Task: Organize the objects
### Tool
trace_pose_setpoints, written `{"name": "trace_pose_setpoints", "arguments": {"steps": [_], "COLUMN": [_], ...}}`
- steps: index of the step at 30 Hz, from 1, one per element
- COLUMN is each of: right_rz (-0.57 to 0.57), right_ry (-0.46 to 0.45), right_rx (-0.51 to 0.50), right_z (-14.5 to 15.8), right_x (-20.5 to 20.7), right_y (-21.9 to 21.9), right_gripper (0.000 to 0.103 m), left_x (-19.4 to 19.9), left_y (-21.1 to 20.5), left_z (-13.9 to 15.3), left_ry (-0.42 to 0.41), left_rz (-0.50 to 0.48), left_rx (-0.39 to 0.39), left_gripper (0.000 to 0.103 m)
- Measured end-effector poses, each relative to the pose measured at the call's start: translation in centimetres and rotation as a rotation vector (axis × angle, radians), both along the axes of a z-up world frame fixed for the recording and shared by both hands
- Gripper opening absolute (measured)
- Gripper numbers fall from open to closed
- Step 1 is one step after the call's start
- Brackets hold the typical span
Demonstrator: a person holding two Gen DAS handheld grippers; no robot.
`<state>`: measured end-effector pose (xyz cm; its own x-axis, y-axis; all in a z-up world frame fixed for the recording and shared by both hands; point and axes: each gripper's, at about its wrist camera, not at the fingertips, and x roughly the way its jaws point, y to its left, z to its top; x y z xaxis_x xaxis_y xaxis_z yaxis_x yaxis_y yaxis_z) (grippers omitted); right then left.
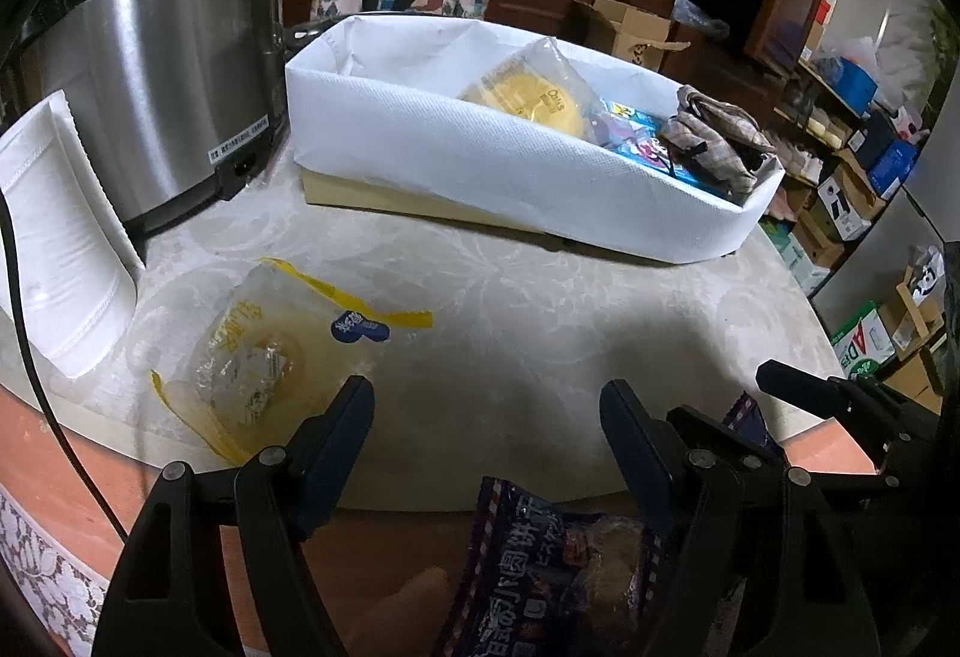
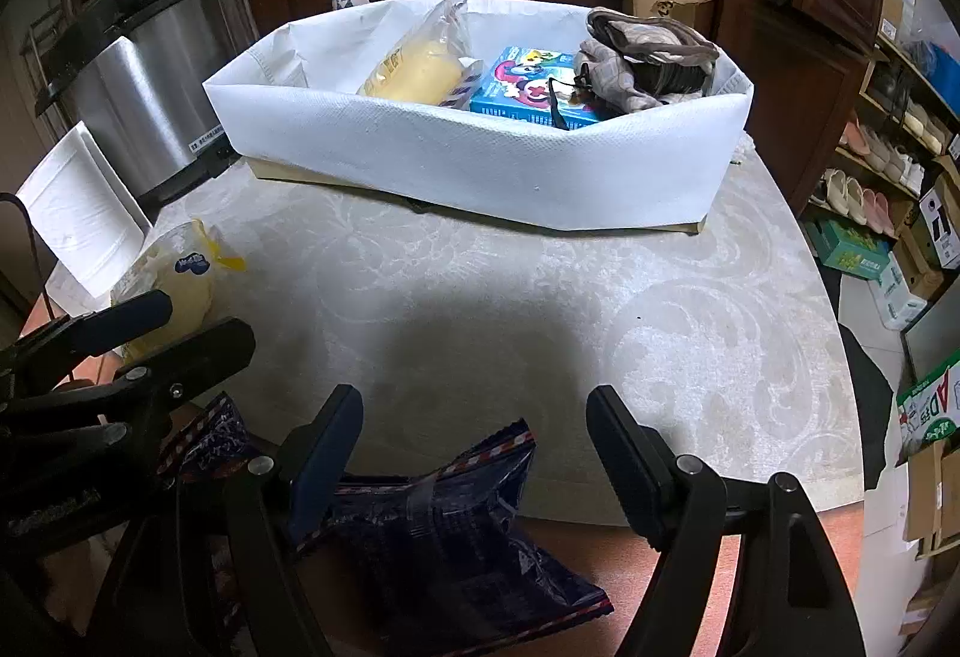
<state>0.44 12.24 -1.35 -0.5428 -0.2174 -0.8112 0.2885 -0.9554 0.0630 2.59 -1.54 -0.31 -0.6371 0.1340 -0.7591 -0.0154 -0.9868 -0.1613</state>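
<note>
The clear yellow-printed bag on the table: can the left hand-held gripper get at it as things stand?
Probably yes. The clear yellow-printed bag lies loose on the table, just ahead and to the left of the open left hand-held gripper. Nothing lies between them; the dark blue snack packet sits lower, out of that path.

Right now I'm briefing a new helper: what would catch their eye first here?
The long white fabric bin at the table's far side, already holding a yellow packet, a blue cartoon box and a bundled cloth. Then the dark blue snack bag at the near edge between the right tool's open fingers.
</note>
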Motion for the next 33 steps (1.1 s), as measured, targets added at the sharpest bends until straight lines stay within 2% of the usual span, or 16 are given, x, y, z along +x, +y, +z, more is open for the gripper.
{"name": "trace_pose_setpoints", "arguments": {"steps": [8, 13, 18, 25, 33], "right_rz": [0.003, -0.004, -0.006, -0.008, -0.009], "right_ry": [-0.004, -0.006, -0.009, -0.011, -0.014], "right_rx": [0.014, 0.007, 0.009, 0.01, 0.016], "right_z": [-0.13, -0.12, -0.15, -0.24, -0.45], "right_x": [-0.09, -0.16, -0.23, -0.22, -0.2], "right_y": [-0.05, 0.09, 0.14, 0.14, 0.1], "right_gripper": [0.076, 0.076, 0.076, 0.076, 0.076], "left_x": [0.01, 0.14, 0.07, -0.07, 0.05], "left_y": [0.31, 0.02, -0.58, -0.23, -0.39], "left_z": [0.13, 0.28, 0.13, -0.08, 0.04], "left_ry": [0.007, 0.017, 0.009, -0.001, 0.006], "left_rz": [-0.011, -0.011, 0.016, 0.029, 0.029], "left_rx": [-0.019, -0.004, 0.023, -0.023, -0.008], "left_gripper": [0.075, 0.075, 0.069, 0.069, 0.069]}}
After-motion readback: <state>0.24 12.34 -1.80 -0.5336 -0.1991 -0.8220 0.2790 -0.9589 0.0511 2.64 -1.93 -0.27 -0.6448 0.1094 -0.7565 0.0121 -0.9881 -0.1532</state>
